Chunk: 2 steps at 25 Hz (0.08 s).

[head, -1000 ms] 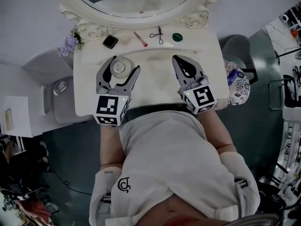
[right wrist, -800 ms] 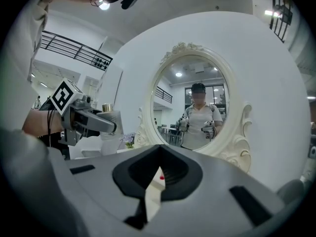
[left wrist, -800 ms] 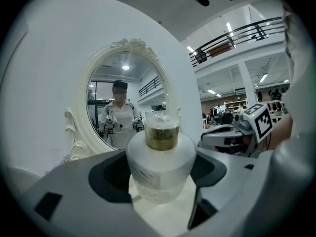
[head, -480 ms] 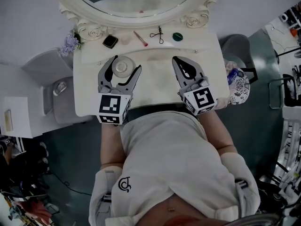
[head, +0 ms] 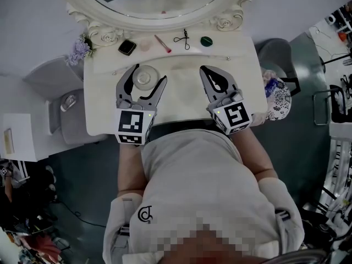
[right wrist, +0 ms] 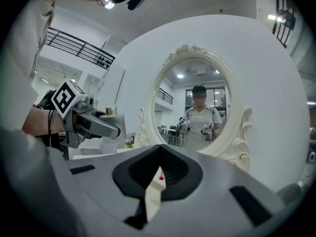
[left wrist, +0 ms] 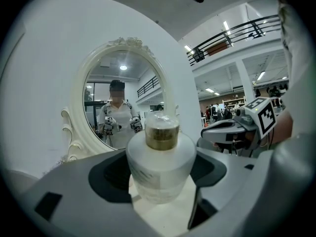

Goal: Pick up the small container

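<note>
Scene: From above, you stand at a cream worktop (head: 181, 95). An oval mirror (head: 165, 4) runs along its far edge, at the top of the frame.
Small container: A pale, frosted round bottle with a gold neck and a clear cap (left wrist: 160, 157). It stands upright on the worktop, left of centre in the head view.
Left tool: Your left tool (head: 148, 74) has its jaws set wide, one on each side of the small container and closed against its sides. In the left gripper view the container fills the middle of the frame. Dark pads show to its left and right, and a strip of worktop shows below it.
Right tool: Your right tool (head: 206, 69) has its jaws brought together, with only a thin slit between them and nothing held. It sits right of centre, well apart from the container, and points toward the mirror.
Cross view: The right gripper view shows the container at the frame's left edge, between the left tool's jaws.
Back row: A black compact (head: 127, 47), a pink brush (head: 163, 43), an eyelash curler (head: 183, 38) and a green round lid (head: 206, 41) lie just below the mirror, above both tools.
</note>
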{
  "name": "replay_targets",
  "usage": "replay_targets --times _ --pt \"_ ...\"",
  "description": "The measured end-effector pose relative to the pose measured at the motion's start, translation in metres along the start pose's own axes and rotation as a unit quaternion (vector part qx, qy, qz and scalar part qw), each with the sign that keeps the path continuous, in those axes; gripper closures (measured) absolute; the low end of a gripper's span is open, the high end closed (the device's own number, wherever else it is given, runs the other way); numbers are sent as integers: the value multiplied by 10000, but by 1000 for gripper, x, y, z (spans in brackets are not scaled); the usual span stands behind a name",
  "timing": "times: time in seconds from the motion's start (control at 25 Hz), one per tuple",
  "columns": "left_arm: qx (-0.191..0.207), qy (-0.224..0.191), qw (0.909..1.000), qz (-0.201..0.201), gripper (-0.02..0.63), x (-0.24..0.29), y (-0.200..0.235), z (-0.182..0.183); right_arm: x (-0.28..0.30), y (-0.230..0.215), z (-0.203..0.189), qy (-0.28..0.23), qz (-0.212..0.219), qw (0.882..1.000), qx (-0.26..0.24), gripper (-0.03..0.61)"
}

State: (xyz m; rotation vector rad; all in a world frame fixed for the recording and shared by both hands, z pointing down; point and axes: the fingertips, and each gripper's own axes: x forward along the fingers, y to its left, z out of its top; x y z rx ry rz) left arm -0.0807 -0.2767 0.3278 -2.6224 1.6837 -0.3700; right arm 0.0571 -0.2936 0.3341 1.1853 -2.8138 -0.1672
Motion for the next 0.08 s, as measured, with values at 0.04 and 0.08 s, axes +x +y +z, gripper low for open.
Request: replay_targets --times 0.04,0.08 --pt "-7 -24 10000 -12 265 1 -1 0 0 -1 -1 -1 -6 10000 11 575" --pt "-13 -48 10000 -25 265 1 -3 1 -1 -1 -1 -2 -12 10000 23 575"
